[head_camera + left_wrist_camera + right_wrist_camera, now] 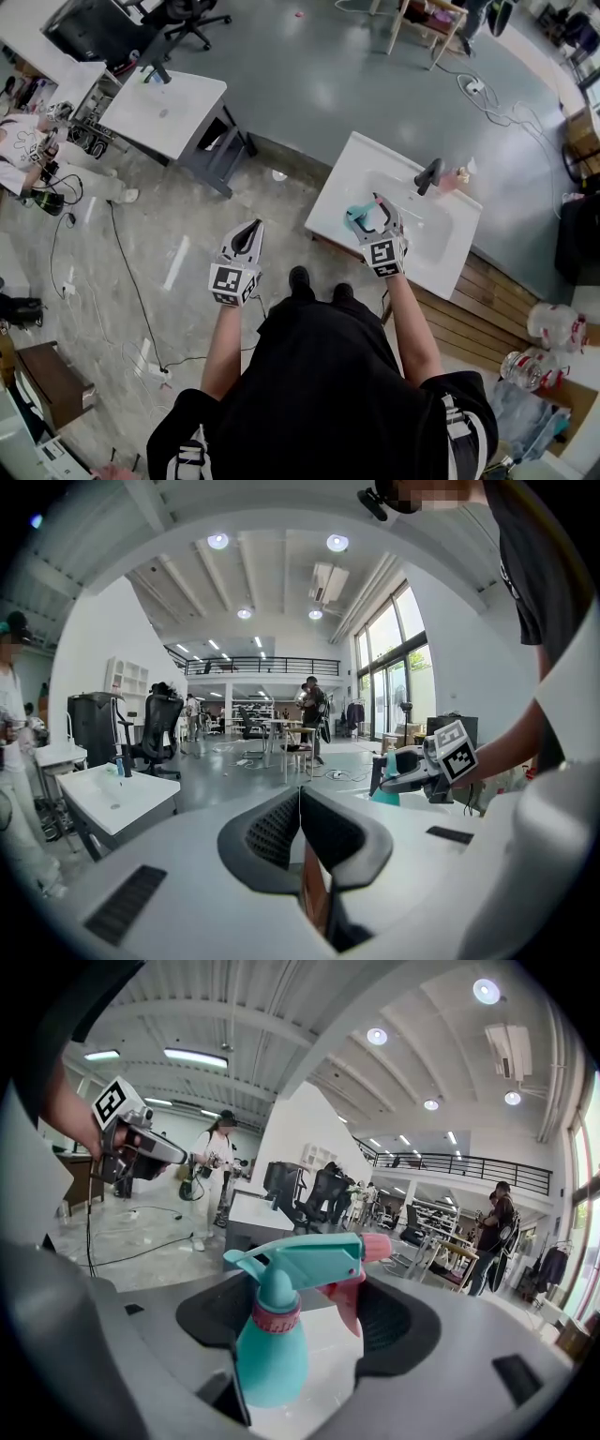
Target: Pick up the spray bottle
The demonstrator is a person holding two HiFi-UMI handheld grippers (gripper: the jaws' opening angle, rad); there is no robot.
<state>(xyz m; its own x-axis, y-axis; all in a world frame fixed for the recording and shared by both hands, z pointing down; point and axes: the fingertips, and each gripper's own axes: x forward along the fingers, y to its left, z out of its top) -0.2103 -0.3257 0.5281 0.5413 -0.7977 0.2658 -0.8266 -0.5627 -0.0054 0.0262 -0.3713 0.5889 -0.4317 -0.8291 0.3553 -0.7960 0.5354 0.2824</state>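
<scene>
right gripper [376, 212] clamped on teal spray bottle [271, 1346], held in the air over white sink [441, 246], left gripper [253, 228] closed, empty, over floor [178, 234], beside sink

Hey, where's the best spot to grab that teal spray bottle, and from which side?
Take the spray bottle by its rounded teal body, below the pink collar, coming in level from the side. It stands upright, and the trigger and nozzle jut out higher up, leaving the body as the smooth, wide part. The right gripper seems to hold it there.
</scene>
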